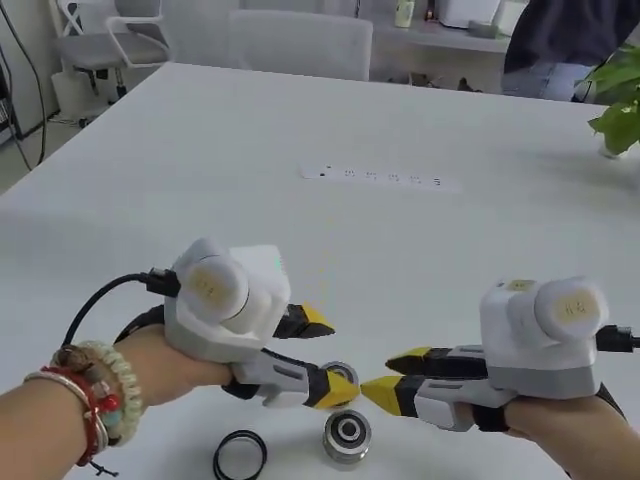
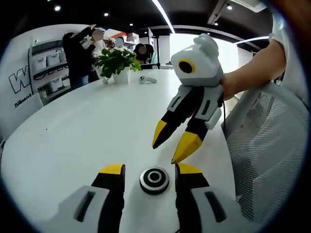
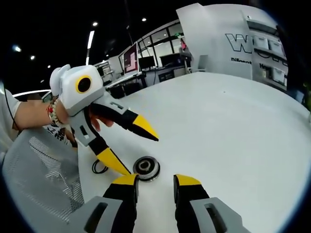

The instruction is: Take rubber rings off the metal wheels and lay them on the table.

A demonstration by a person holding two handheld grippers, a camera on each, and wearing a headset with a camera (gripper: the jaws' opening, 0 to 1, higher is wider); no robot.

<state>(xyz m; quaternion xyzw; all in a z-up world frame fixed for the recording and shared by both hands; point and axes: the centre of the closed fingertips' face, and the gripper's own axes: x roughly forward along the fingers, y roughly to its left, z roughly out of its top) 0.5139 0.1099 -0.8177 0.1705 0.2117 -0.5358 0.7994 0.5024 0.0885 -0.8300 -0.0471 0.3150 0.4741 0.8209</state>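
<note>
A metal wheel (image 1: 340, 374) with a dark rubber rim lies on the white table (image 1: 300, 150) between the tips of both grippers; it is also the wheel (image 2: 154, 179) and the wheel (image 3: 146, 167) in the gripper views. A second, bare silver wheel (image 1: 347, 436) lies nearer me. A loose black rubber ring (image 1: 240, 455) (image 3: 99, 167) lies flat to its left. My left gripper (image 1: 322, 352) (image 2: 150, 169) (image 3: 141, 155) is open, its lower tip beside the first wheel. My right gripper (image 1: 398, 375) (image 3: 156, 179) (image 2: 167, 150) faces it, open and holding nothing.
A white power strip (image 1: 380, 177) lies mid-table. A potted plant (image 1: 620, 100) (image 2: 116, 60) stands at the far right edge. Chairs (image 1: 300, 45) line the far side. A grey mesh chair (image 2: 267, 131) is close to me. People (image 2: 77, 53) stand in the background.
</note>
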